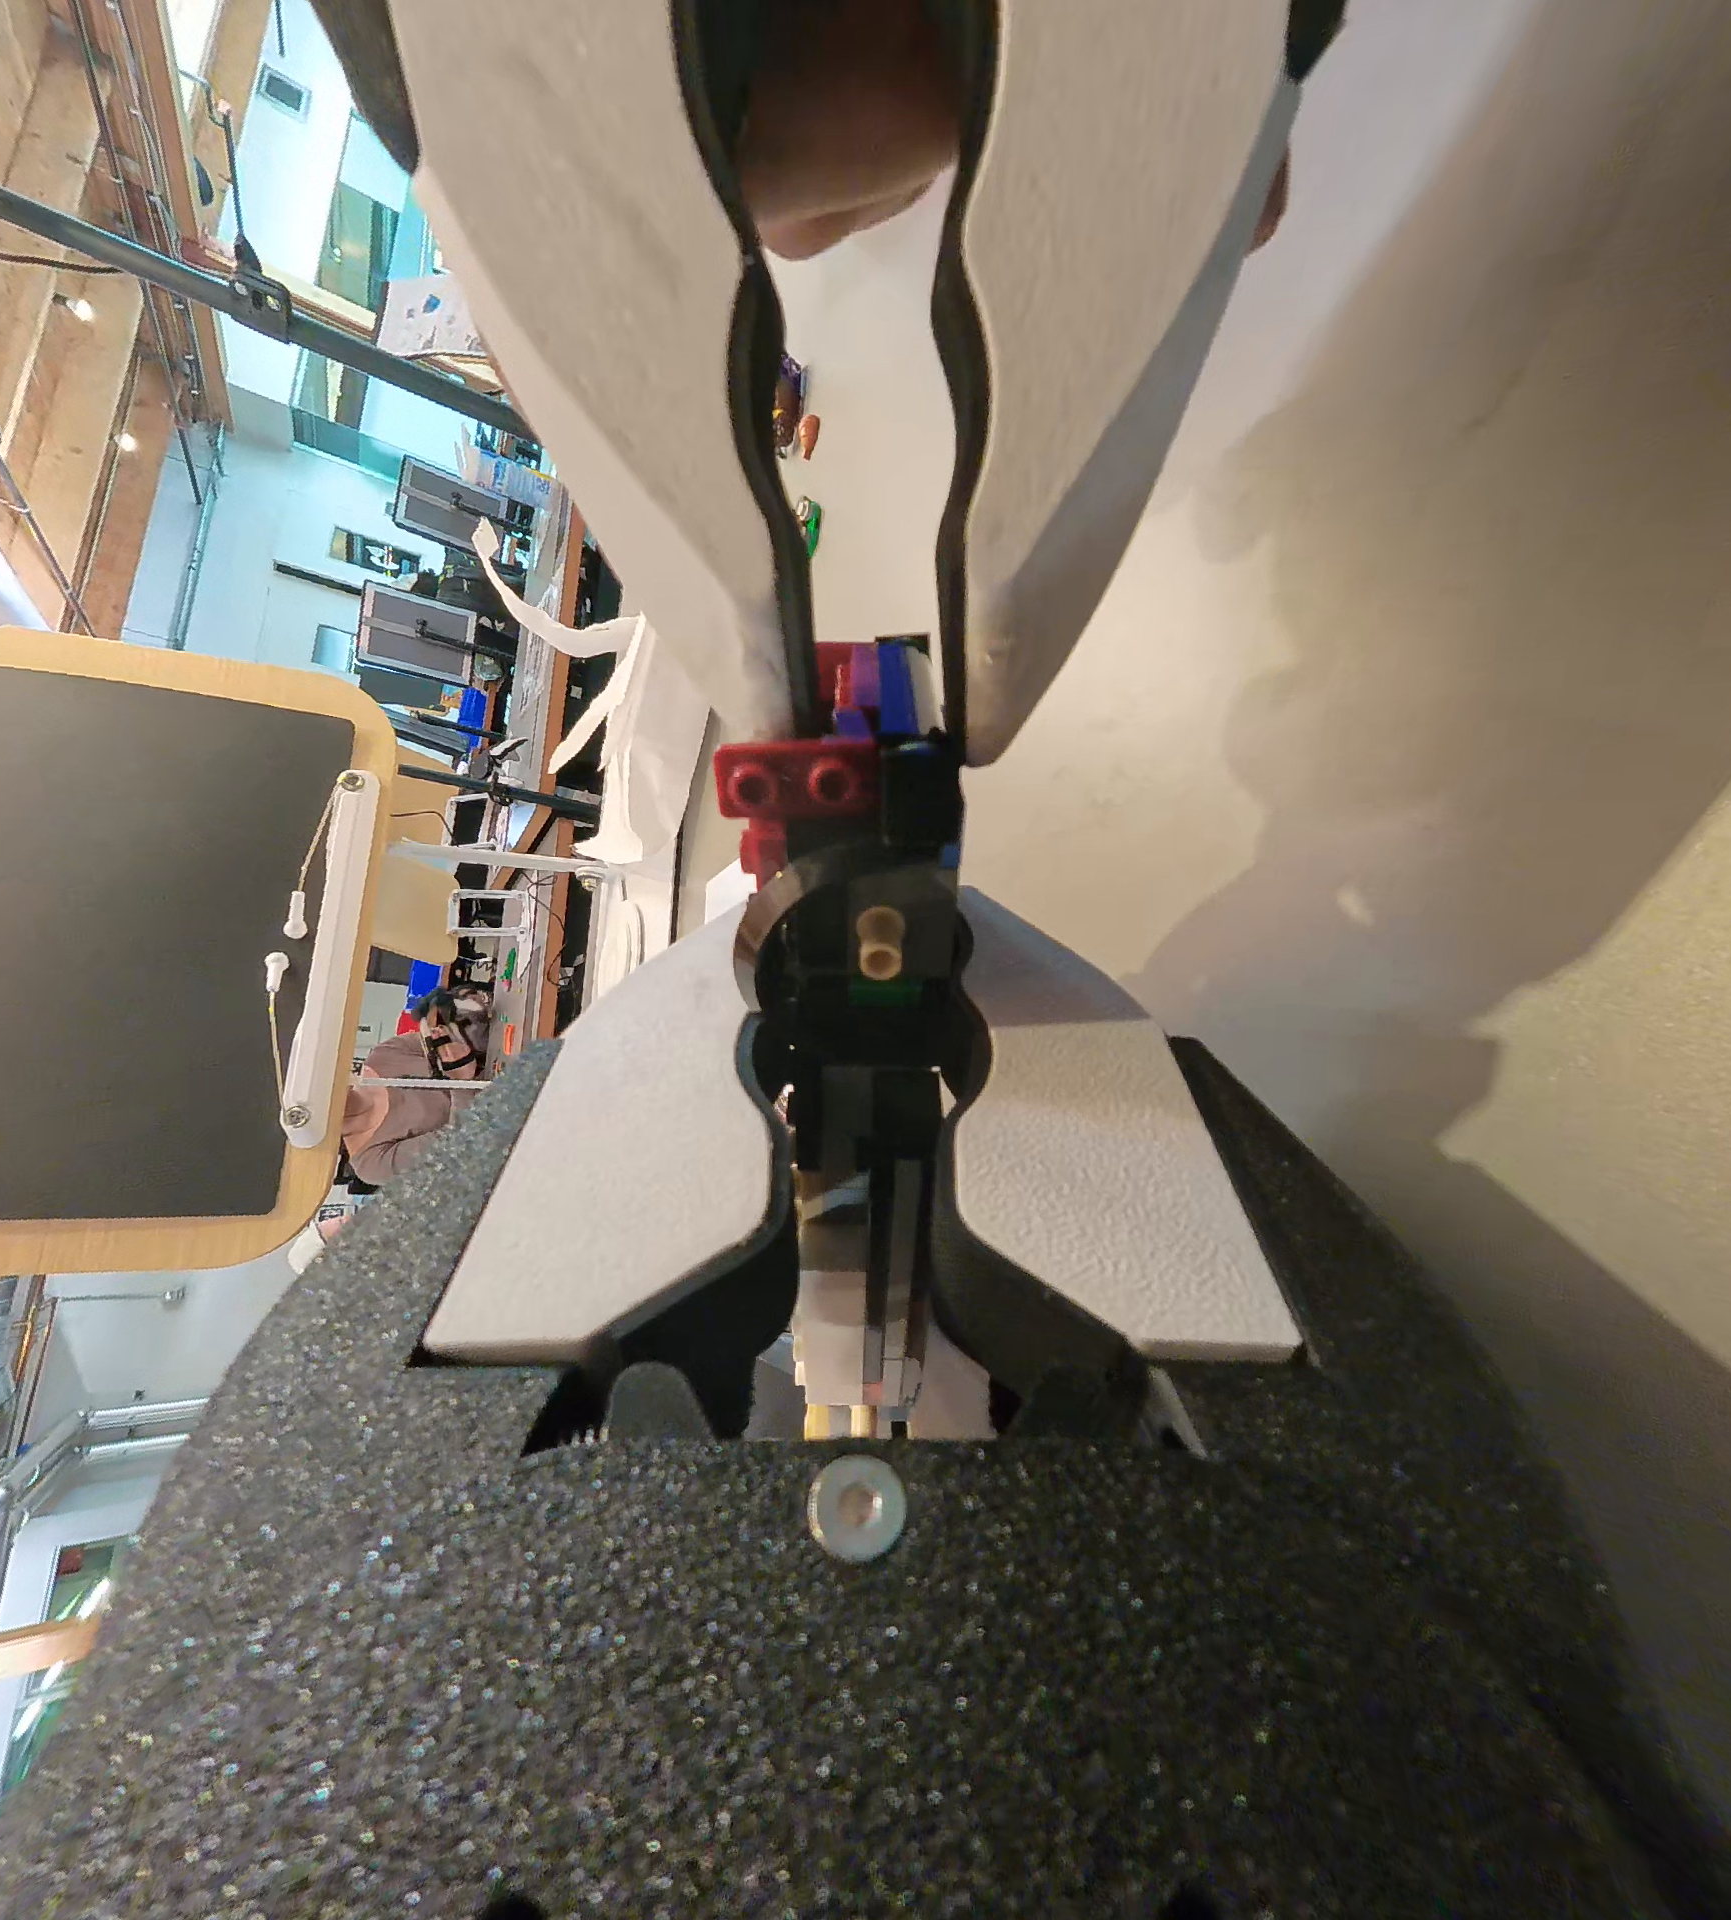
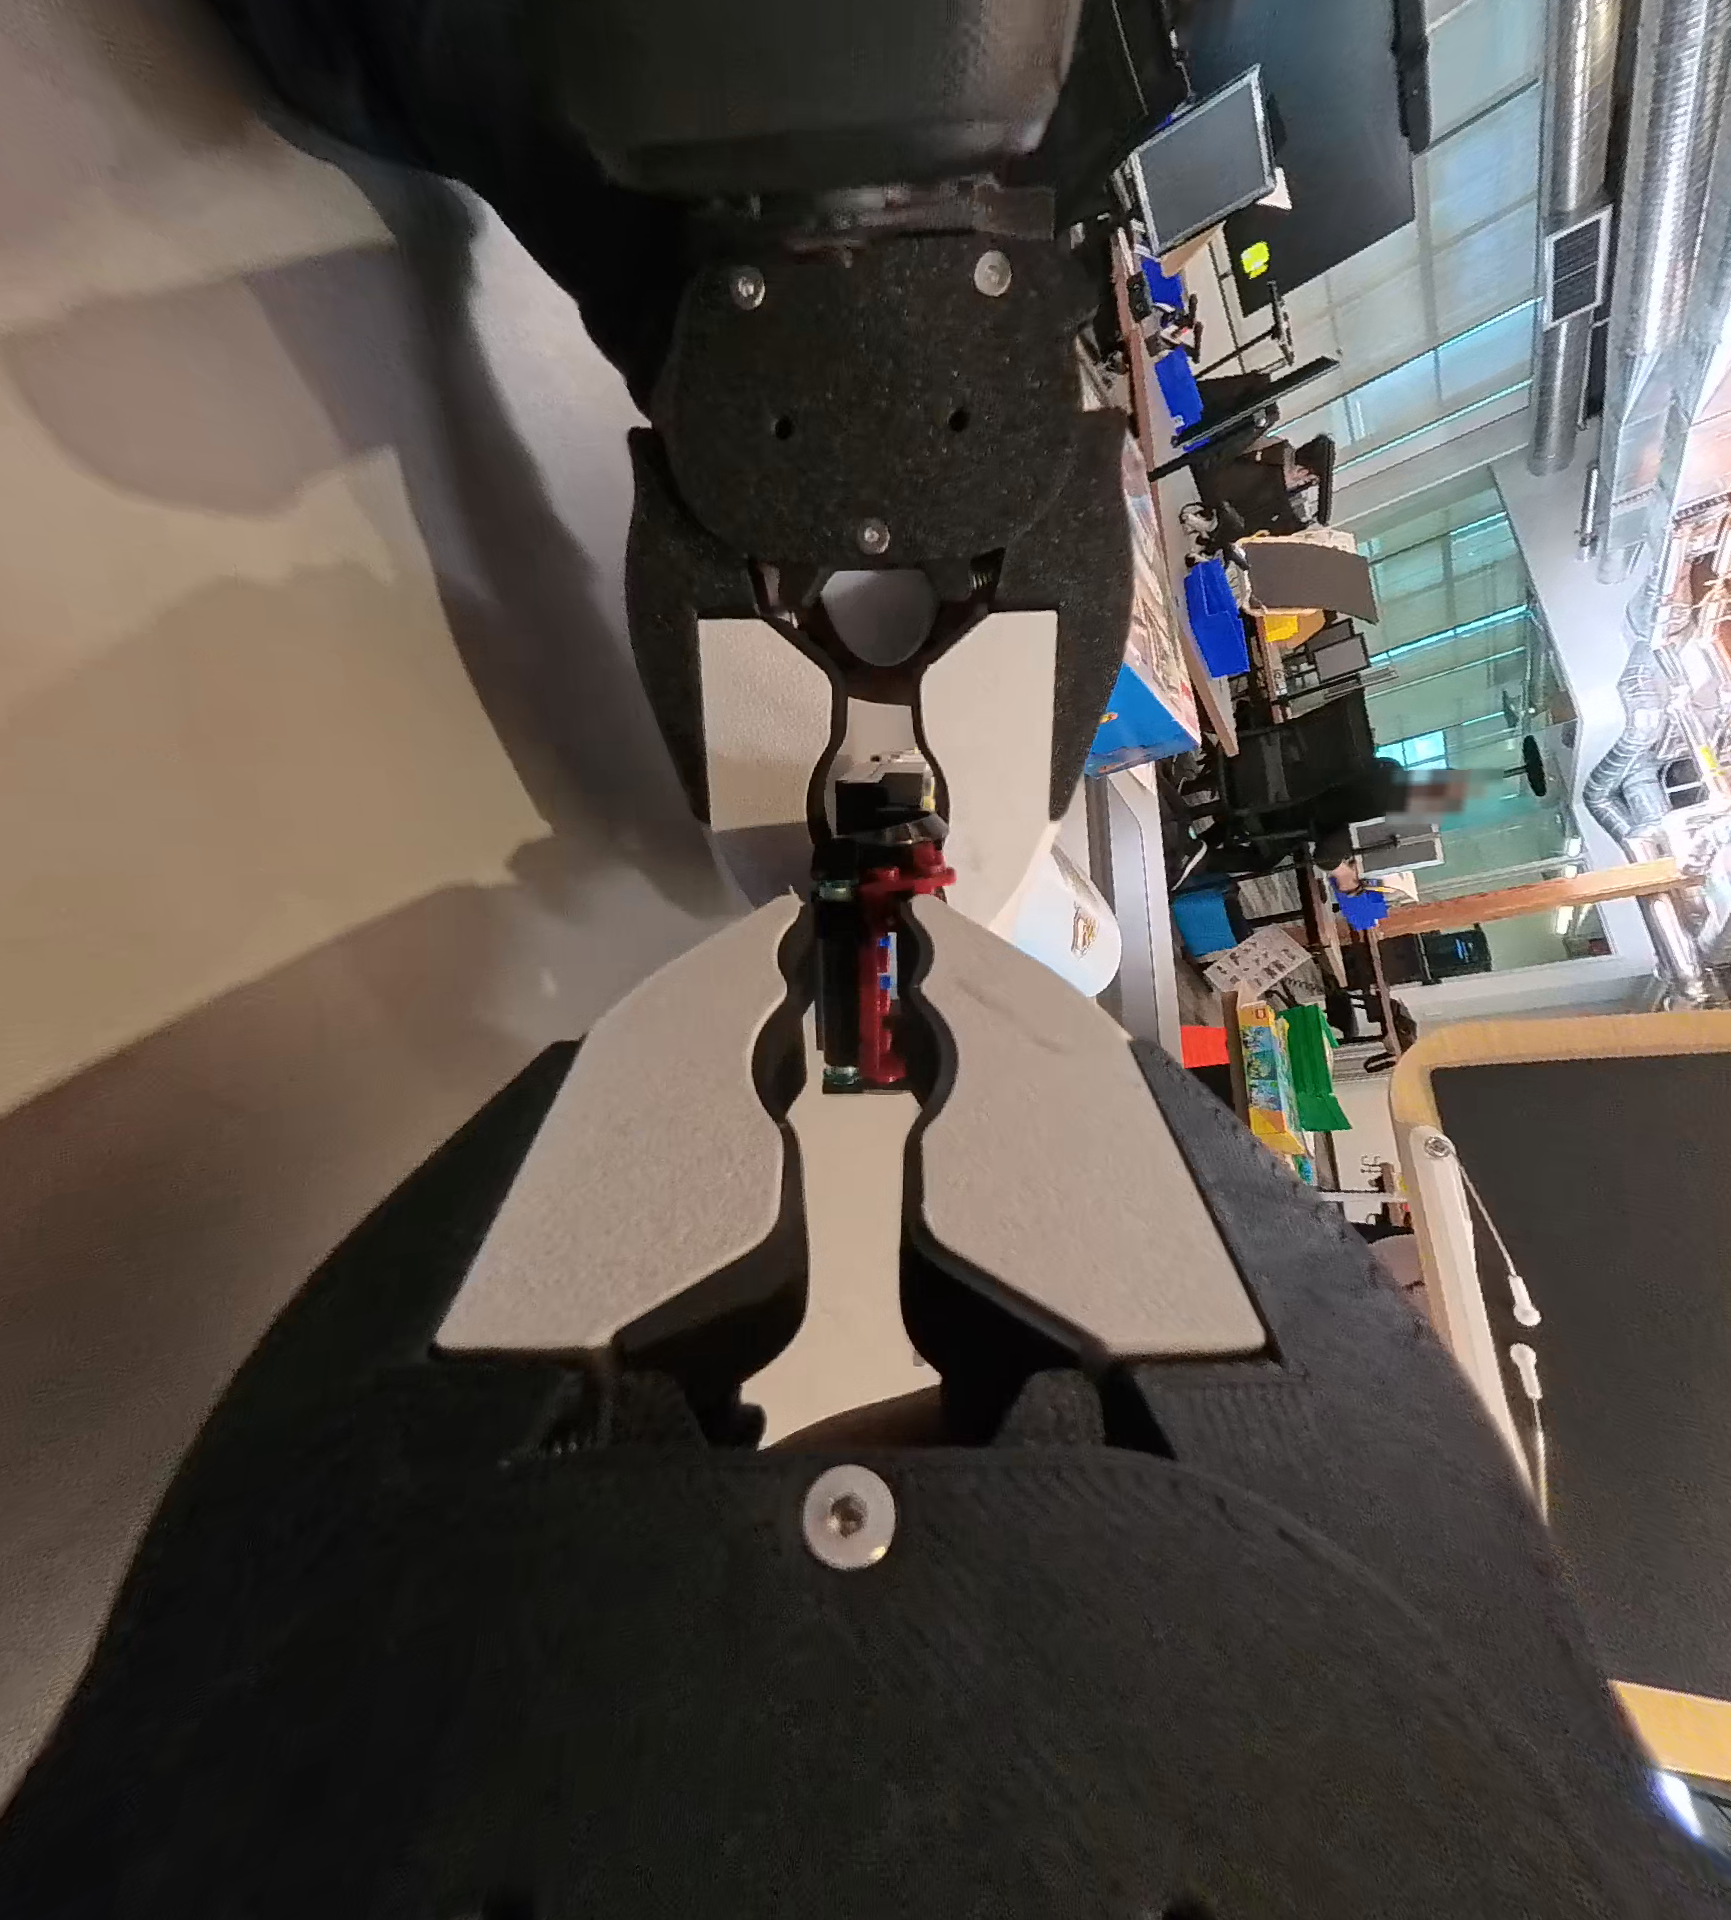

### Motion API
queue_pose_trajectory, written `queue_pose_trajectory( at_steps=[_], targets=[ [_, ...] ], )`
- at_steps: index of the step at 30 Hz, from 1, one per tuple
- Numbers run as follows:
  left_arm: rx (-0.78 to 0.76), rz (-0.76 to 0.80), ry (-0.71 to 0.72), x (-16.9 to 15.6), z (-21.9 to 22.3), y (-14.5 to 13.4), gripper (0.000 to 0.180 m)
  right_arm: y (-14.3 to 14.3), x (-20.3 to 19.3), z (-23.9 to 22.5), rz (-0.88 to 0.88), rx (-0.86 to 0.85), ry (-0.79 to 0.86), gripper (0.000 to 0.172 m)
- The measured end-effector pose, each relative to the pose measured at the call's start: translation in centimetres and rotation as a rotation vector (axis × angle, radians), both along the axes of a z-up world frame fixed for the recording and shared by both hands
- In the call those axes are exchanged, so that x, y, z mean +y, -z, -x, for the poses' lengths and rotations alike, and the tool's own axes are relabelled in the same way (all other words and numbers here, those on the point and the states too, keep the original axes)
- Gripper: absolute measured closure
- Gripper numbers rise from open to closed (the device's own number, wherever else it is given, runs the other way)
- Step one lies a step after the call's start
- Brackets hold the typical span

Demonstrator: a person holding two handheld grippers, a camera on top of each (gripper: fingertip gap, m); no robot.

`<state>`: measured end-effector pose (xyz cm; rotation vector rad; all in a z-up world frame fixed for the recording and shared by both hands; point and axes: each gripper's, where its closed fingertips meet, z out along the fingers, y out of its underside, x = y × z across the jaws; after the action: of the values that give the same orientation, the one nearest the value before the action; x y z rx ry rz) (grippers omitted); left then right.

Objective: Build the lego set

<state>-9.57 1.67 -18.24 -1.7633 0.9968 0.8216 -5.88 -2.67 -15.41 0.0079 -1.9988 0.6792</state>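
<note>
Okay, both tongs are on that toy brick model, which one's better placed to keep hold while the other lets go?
Probably the left tongs: more of the brick model sits deep between their fingers. The right tongs grip only its narrower red-and-black end.

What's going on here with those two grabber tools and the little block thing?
Two hand-held grippers face each other, both clamped on one small toy-brick model of black, red, blue and purple pieces. The left gripper grips its black end, where a tan peg sticks out. The right gripper grips the red and black end. The model hangs between them in the air, above a pale table. A workshop with desks lies behind.
</note>
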Motion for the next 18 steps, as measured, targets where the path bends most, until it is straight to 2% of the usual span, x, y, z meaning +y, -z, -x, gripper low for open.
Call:
queue_pose_trajectory(
  at_steps=[18],
  targets=[
    [-0.005, -0.004, -0.009, -0.20, 0.00, -0.25, 0.155, -0.16, 0.24, 0.16, -0.029, -0.007, 0.032, 0.158]
  ],
)
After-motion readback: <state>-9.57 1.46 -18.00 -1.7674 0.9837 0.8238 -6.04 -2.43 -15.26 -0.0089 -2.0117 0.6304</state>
